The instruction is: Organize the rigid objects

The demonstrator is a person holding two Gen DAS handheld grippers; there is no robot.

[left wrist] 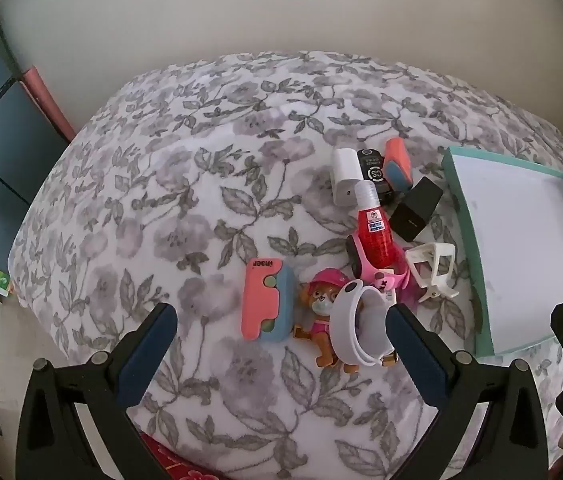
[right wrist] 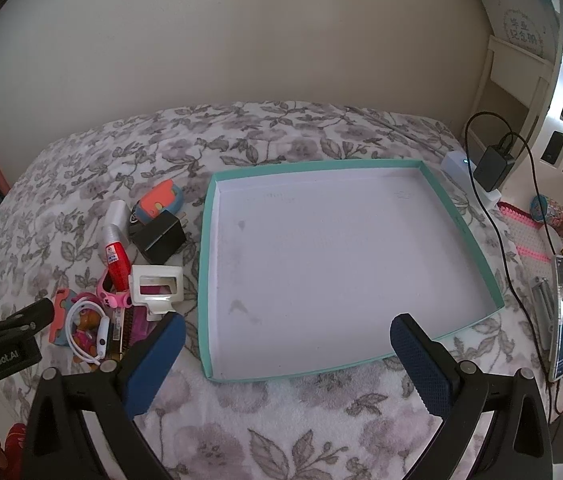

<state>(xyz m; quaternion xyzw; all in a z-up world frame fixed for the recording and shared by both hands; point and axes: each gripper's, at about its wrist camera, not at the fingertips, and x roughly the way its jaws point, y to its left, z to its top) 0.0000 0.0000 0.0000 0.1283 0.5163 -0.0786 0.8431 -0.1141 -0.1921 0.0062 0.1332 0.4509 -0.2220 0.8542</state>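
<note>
You are at the very start of the sorting, judging by how things lie. The teal-rimmed tray [right wrist: 209, 240] sits on the flowered bed [right wrist: 81, 160] with its white floor bare; nothing has gone into it yet. All the small hard objects lie in a cluster just beside the tray's left wall: a red bottle [left wrist: 373, 232] resting across a pink watch [left wrist: 365, 268], a black charger block [left wrist: 415, 208], a white charger [left wrist: 345, 176], a white clip [left wrist: 435, 268], a puppy figurine [left wrist: 321, 316], a white band [left wrist: 357, 324] and a coral and blue case [left wrist: 265, 300]. Your left tongs [left wrist: 281, 328] hang above the cluster, spread fully wide, gripping nothing. Your right tongs [right wrist: 285, 336] hover over the tray's near edge, equally wide and empty. Every object remains to be moved.
</note>
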